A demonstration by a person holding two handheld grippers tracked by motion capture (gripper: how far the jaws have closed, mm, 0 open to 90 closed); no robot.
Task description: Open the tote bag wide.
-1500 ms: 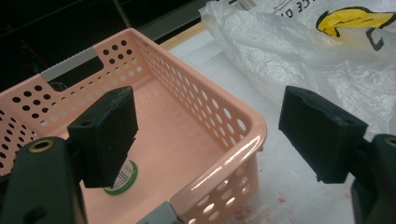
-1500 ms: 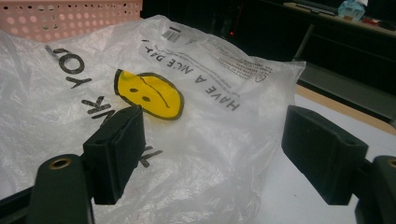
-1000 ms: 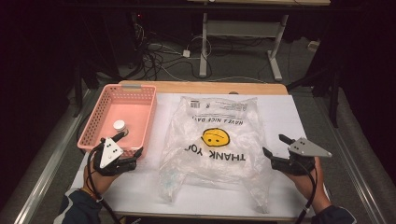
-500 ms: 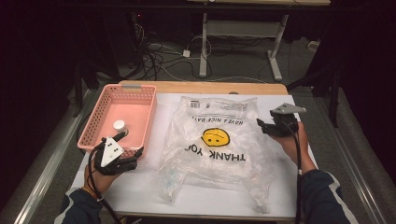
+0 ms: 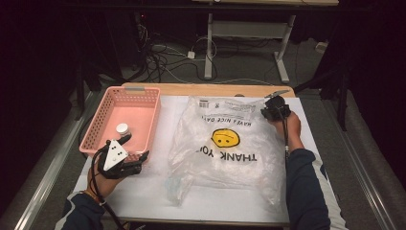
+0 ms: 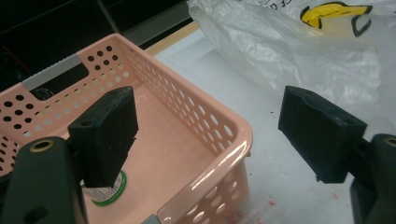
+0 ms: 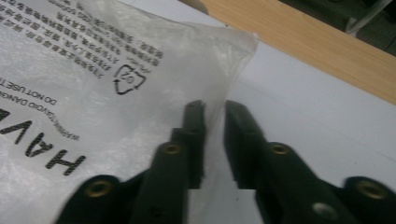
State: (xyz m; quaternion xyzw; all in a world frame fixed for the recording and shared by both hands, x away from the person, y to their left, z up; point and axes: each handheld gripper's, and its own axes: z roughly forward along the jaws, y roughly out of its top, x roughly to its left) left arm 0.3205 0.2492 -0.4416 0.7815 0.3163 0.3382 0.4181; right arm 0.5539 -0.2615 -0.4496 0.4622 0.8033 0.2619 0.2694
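High view: my right gripper [image 5: 265,113] sits at the plastic bag's [image 5: 230,148] far right corner; left gripper [image 5: 136,147] hovers by the pink basket [image 5: 95,125].
Left gripper view: jaws wide apart, holding nothing, above the basket rim; small bottle [image 6: 108,193] inside.
Right gripper view: jaws have just been closing, now pinching the bag's edge.

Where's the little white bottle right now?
In the high view the bottle stands inside the pink basket at the table's left, near the basket's front end, just beyond the left tongs.
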